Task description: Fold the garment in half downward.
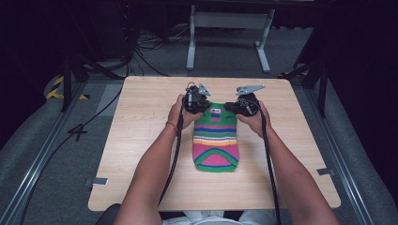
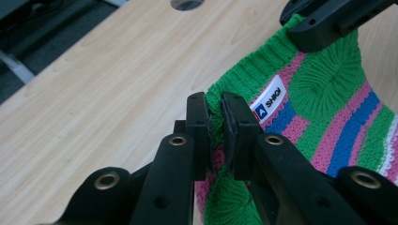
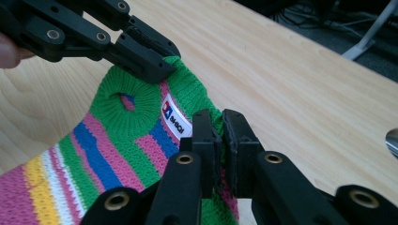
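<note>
— While you're up by the overhead camera, what are the hands doing?

— From above, one striped knitted garment (image 1: 215, 143) lies flat on the tabletop (image 1: 141, 140), reaching back toward the person from the jaws. The left gripper (image 1: 199, 104) and the right gripper (image 1: 234, 107) each sit at one far corner of it, with the green collar edge stretched between them. I count two grippers and one garment.

— And along the left gripper's own jaws?

— Its jaws are clenched on the green collar rib (image 2: 244, 77); knit fabric is squeezed in the narrow gap. One white label (image 2: 268, 99) sits just right of the jaws, one round sleeve hole beyond it, and the other gripper bites the far corner above.

— Same story on the right?

— Yes. The right gripper (image 3: 221, 140) has its jaws pinched on the collar too, with the label (image 3: 175, 117) just left of them and the sleeve hole (image 3: 123, 101) farther left, under the other gripper's jaws.

— So how far along?

— I'd say both grasps are made and the garment is still flat; any lifting, folding or spreading is yet to come.
</note>
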Demonstrator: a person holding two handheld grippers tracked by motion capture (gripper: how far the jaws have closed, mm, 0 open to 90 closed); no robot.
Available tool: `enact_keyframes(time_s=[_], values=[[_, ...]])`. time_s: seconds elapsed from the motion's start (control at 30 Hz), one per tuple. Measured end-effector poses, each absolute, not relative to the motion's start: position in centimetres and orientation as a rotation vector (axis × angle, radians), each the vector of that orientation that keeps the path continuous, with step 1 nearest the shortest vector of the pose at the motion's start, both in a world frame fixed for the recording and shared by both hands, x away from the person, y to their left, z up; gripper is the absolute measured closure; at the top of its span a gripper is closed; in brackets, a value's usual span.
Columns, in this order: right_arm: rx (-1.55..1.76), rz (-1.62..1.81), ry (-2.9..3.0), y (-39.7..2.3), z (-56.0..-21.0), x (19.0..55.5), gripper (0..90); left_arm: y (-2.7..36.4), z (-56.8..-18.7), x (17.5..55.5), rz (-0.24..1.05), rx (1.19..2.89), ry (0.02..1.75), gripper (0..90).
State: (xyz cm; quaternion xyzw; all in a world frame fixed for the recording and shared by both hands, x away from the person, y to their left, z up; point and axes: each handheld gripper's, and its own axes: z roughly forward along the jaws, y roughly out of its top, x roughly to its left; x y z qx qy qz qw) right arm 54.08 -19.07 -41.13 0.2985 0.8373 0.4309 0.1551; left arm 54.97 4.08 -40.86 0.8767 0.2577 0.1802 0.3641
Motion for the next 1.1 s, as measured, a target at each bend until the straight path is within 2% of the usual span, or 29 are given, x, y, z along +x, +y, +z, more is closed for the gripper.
enact_keyframes(time_s=[0.6, 1.1], values=[[0.747, 1.258, 2.34, -18.9, -38.4, 53.9, 84.4, 4.3, -38.1, 54.4, 0.57, 2.234, 0.577, 81.8], [0.526, 1.281, 2.447, -19.1, -39.6, 49.3, 84.3, 4.7, -38.9, 49.9, 0.551, 2.306, 0.359, 81.0]])
